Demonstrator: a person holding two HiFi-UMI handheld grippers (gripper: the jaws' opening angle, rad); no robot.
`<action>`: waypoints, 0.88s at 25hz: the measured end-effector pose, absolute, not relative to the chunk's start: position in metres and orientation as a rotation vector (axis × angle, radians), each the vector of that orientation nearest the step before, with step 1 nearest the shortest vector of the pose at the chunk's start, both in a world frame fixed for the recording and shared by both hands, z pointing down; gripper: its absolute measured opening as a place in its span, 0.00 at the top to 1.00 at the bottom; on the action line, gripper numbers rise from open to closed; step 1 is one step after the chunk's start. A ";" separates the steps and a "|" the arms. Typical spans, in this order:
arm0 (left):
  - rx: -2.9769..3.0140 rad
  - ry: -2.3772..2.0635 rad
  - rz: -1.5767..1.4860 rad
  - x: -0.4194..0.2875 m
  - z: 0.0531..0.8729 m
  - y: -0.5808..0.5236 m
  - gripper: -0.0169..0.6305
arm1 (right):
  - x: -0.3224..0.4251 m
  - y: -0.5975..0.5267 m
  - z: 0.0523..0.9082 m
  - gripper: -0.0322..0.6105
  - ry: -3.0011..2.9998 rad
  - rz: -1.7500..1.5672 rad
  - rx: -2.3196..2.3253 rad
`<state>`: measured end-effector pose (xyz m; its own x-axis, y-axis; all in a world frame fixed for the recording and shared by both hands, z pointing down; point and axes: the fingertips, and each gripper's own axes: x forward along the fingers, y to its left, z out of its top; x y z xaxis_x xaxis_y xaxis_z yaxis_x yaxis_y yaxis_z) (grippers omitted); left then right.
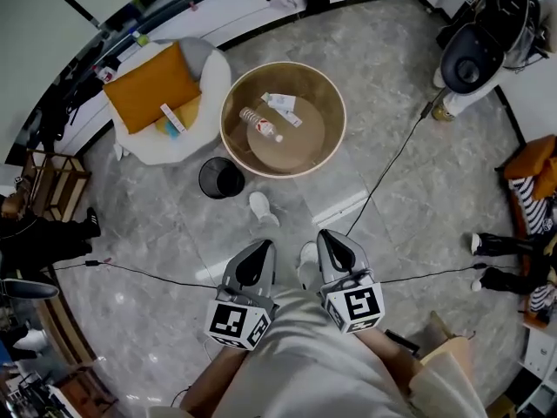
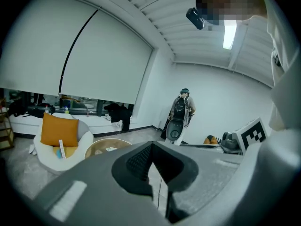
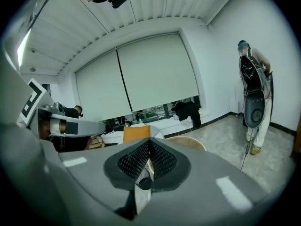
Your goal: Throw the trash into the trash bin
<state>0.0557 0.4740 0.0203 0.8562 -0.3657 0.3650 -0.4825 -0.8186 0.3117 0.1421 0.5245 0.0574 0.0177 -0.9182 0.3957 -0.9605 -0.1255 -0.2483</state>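
Barely begun, I'd say — my left claw [image 1: 261, 247] and right claw [image 1: 330, 236] closed on nothing; clear plastic bottle [image 1: 261, 125] lies on round tan table [image 1: 336, 129], near round black bin [image 1: 221, 178].

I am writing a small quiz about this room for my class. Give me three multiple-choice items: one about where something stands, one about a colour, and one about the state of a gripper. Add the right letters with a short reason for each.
1. Where does the black trash bin stand?
A. on the floor beside the round table
B. on top of that table
C. on a shelf

2. What colour is the cushion on the white chair?
A. green
B. orange
C. purple

3. How do the jaws of the right gripper stand?
A. wide open
B. shut on a paper cup
C. shut, with nothing between them

Answers:
1 A, the head view shows the bin on the grey floor next to the table's rim.
2 B, the cushion is plainly orange in the head view.
3 C, the right gripper view shows the two pads meeting with nothing held.
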 end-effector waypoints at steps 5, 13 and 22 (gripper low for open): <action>2.596 -0.624 0.405 0.053 0.036 0.413 0.97 | 0.141 0.471 0.070 0.93 -1.989 0.735 2.116; 2.571 -0.585 0.399 0.063 0.050 0.261 0.97 | 0.147 0.321 0.083 0.92 -1.974 0.775 2.021; 2.529 -0.528 0.442 0.098 0.084 0.159 0.97 | 0.176 0.202 0.102 0.85 -1.985 0.697 1.909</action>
